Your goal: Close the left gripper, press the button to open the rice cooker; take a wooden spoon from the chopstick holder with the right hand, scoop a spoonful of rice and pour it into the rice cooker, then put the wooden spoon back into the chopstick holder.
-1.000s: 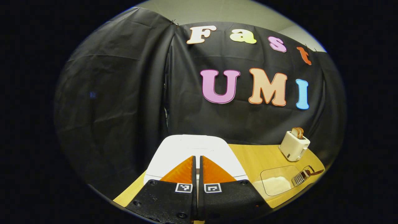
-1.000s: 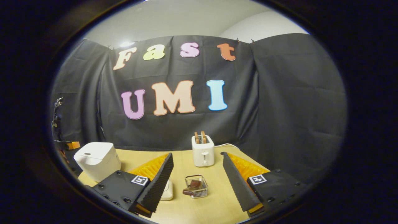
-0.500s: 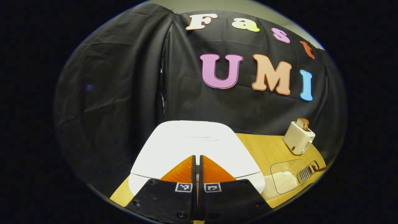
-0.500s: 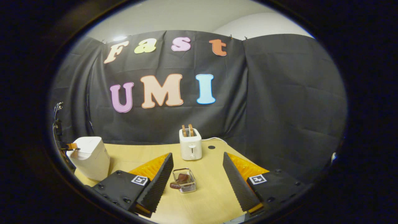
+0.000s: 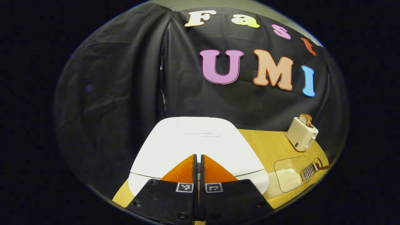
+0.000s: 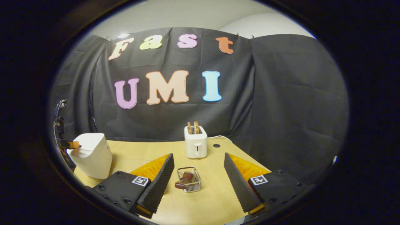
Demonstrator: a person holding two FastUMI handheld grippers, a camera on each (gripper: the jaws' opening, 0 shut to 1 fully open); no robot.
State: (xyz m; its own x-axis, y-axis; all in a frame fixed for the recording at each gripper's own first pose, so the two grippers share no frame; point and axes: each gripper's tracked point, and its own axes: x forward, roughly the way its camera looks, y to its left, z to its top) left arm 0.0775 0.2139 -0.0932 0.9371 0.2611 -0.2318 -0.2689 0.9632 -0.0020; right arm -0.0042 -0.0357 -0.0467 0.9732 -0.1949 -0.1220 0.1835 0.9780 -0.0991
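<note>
The white rice cooker (image 5: 193, 142) sits close under my left gripper (image 5: 197, 155), which is shut with nothing between its fingers, its tips over the front of the lid. In the right gripper view the rice cooker (image 6: 92, 154) stands at the table's left with its lid down, and the left gripper (image 6: 70, 144) rests at its top edge. My right gripper (image 6: 198, 154) is open and hangs above the table. A wire chopstick holder (image 6: 189, 178) stands between its fingers, farther off, with the wooden spoon (image 6: 182, 183) in it. A clear container of rice (image 5: 289, 176) lies right of the cooker, beside the chopstick holder (image 5: 309, 170).
A white toaster (image 6: 196, 142) with two slices in it stands at the back of the wooden table (image 6: 140, 153), with its cord and a small dark hole behind it. The toaster (image 5: 301, 132) is at the far right in the left gripper view. Black cloth walls close the back and sides.
My left gripper has come down and closer to the cooker lid, which now looks larger. The right gripper view has shifted a little sideways; the wire holder now sits between its open fingers.
</note>
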